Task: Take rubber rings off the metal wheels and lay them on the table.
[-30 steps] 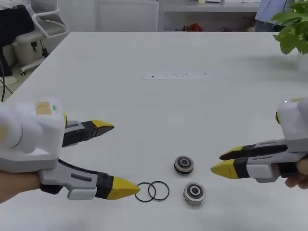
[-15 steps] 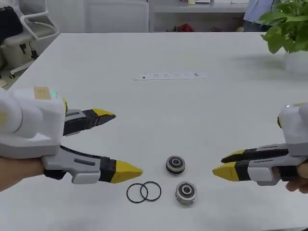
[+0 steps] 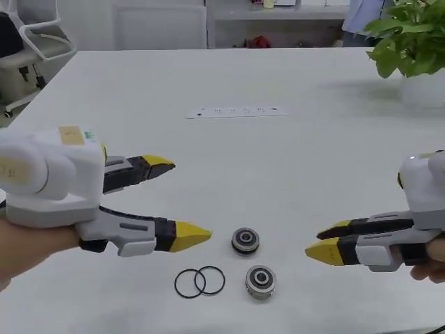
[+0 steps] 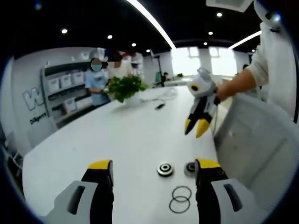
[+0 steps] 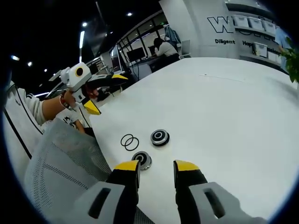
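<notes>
2 rubber rings (image 3: 199,282) overlap; right hand-held gripper (image 3: 327,240) partly cut off.

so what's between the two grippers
In the head view, one metal wheel lies between the left gripper and the right gripper; the other wheel and two rubber rings lie nearer the camera.

At about one o'clock in the right gripper view, a white wall (image 5: 205,32) carries large outlined letters (image 5: 219,22) beginning "W", with the word "Diligent" beneath. The left gripper view shows the same "W" and "Diligent" at nine o'clock. In the head view, a strip (image 3: 236,111) of marks on the table (image 3: 313,160) at twelve o'clock and a tan sticker (image 3: 71,135) on the left gripper (image 3: 191,200) are unreadable.
</notes>
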The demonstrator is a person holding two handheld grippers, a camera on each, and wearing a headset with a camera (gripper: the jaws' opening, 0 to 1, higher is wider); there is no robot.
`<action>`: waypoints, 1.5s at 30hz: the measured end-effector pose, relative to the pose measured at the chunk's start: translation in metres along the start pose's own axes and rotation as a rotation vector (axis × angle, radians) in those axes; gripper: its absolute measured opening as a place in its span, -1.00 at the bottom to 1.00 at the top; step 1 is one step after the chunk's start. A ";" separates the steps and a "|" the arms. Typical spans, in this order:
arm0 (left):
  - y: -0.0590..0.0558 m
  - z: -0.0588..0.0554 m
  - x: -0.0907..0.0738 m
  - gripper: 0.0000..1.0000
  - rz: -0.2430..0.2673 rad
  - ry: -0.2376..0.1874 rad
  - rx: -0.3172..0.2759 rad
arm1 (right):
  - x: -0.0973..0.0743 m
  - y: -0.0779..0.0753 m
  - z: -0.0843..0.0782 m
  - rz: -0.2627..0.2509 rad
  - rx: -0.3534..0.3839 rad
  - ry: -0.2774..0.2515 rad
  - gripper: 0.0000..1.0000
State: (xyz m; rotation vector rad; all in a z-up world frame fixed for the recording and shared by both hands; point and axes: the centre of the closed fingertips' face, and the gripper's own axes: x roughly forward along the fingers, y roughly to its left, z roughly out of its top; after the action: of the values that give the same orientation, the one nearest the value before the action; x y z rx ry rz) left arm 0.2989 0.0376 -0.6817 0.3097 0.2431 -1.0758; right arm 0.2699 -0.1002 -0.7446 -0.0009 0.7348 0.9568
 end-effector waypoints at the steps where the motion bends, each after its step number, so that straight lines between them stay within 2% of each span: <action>1: -0.001 0.001 0.003 0.38 -0.008 -0.006 0.001 | 0.000 0.000 0.000 0.000 0.001 -0.001 -0.49; 11: -0.009 0.015 0.026 0.13 -0.055 -0.052 0.030 | 0.000 -0.001 -0.001 0.001 0.006 0.000 -0.51; 18: -0.014 0.013 0.042 -0.11 -0.097 -0.042 0.070 | 0.003 -0.002 -0.003 0.008 0.012 0.001 -0.51; 22: -0.017 0.005 0.054 -0.17 -0.120 -0.027 0.086 | 0.005 -0.002 -0.003 0.012 0.008 0.007 -0.51; 25: -0.018 -0.002 0.063 -0.20 -0.125 -0.015 0.061 | 0.006 -0.003 -0.003 0.013 0.007 0.008 -0.51; 32: -0.027 -0.018 0.079 -0.24 -0.171 0.024 0.051 | 0.009 -0.003 -0.005 0.019 0.009 0.015 -0.52; 40: -0.024 -0.036 0.094 -0.45 -0.172 0.066 0.044 | 0.013 -0.004 -0.007 0.027 0.015 0.018 -0.52; 45: -0.029 -0.045 0.101 -0.51 -0.192 0.088 0.052 | 0.014 -0.006 -0.008 0.028 0.021 0.021 -0.52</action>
State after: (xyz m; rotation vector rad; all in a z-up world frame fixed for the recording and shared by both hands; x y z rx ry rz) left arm 0.3168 -0.0417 -0.7613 0.3864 0.3295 -1.2610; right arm 0.2748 -0.0960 -0.7606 0.0178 0.7656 0.9771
